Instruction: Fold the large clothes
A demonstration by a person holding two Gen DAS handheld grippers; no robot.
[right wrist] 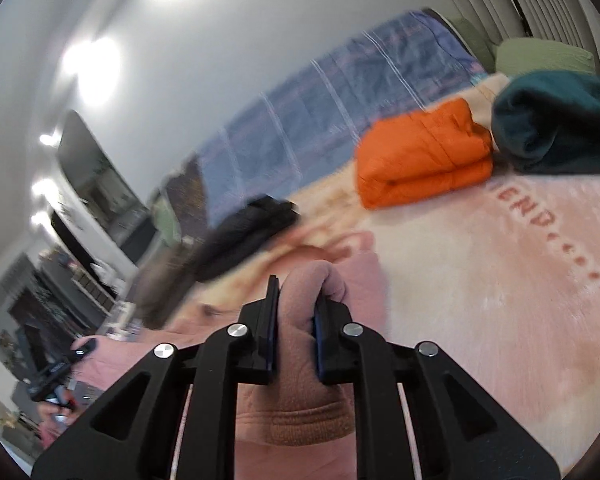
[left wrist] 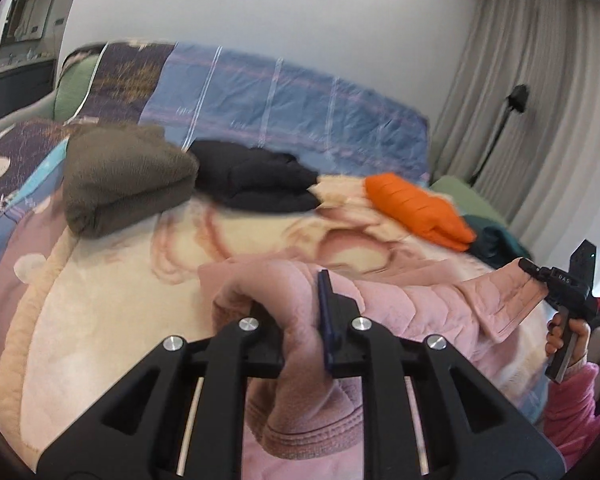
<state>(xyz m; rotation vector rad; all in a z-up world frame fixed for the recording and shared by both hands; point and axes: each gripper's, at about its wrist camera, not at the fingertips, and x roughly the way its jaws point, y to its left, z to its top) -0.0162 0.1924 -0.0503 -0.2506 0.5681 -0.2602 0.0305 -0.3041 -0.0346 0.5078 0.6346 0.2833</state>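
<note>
pink jacket (left wrist: 380, 300) bunched between both claws' fingers, over blanket (left wrist: 100, 320).

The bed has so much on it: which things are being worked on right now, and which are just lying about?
In use:
- pink garment
- left hand-held gripper, clamping pink fabric
- right hand-held gripper, clamping pink fabric

Lying about:
- folded olive-brown garment
- folded black garment
- folded orange jacket
- dark teal garment
- blanket

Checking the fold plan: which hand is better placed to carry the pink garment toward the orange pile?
Right, probably. The right gripper holds the pink garment, with the orange jacket just ahead; the left gripper faces the brown pile.
</note>
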